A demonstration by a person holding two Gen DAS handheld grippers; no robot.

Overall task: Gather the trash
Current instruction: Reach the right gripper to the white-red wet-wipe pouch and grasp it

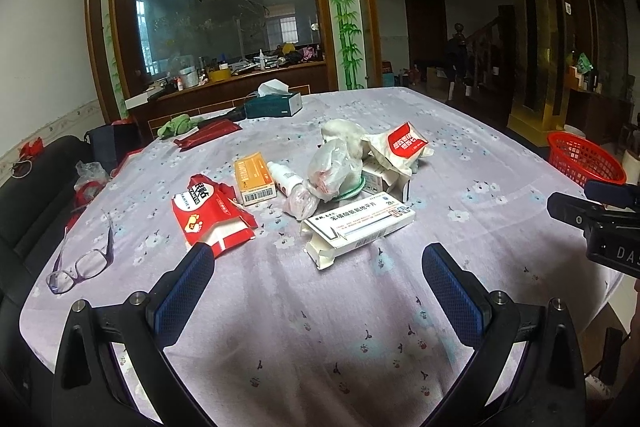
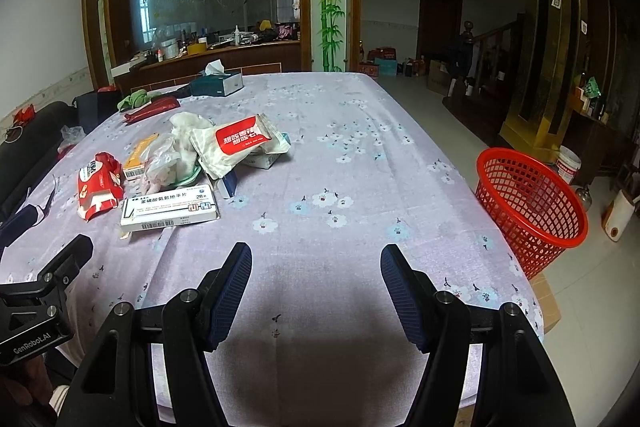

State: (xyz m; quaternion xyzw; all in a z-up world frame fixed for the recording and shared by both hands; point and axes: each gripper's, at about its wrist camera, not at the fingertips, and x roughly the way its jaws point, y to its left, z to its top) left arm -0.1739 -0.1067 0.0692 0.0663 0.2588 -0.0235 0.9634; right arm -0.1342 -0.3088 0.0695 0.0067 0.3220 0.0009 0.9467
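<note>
Lavender cloth printed with small flowers covers a large tabletop [image 2: 360, 155] in a dim dining room, with a glass-fronted wooden partition behind it.

Seen from the left wrist camera, a loose heap of trash lies at about 12 o'clock from the left claw [image 1: 316, 263]. Nearest is a white medicine box [image 1: 360, 227] with an open end flap. Behind it sit a crumpled clear plastic bag [image 1: 332, 171], a small white bottle [image 1: 284, 179], an orange carton [image 1: 254, 179] and a red-and-white wipes packet [image 1: 400, 145]. A torn red wrapper [image 1: 212, 215] lies at 11 o'clock, close to the left finger. A pair of purple glasses [image 1: 80, 263] rests at 9 o'clock, probably not trash.

The left claw hangs above bare cloth, spread wide and empty, likely lined up to close on the medicine box.

From the right wrist camera, the right claw [image 2: 316, 267] is also wide and empty, over bare cloth. A red mesh basket [image 2: 532, 203] stands beyond the tabletop's edge at 2 o'clock, seemingly the place for the trash. The heap lies at 10 to 11 o'clock, well apart from the basket.

Nothing appears collected yet.
</note>
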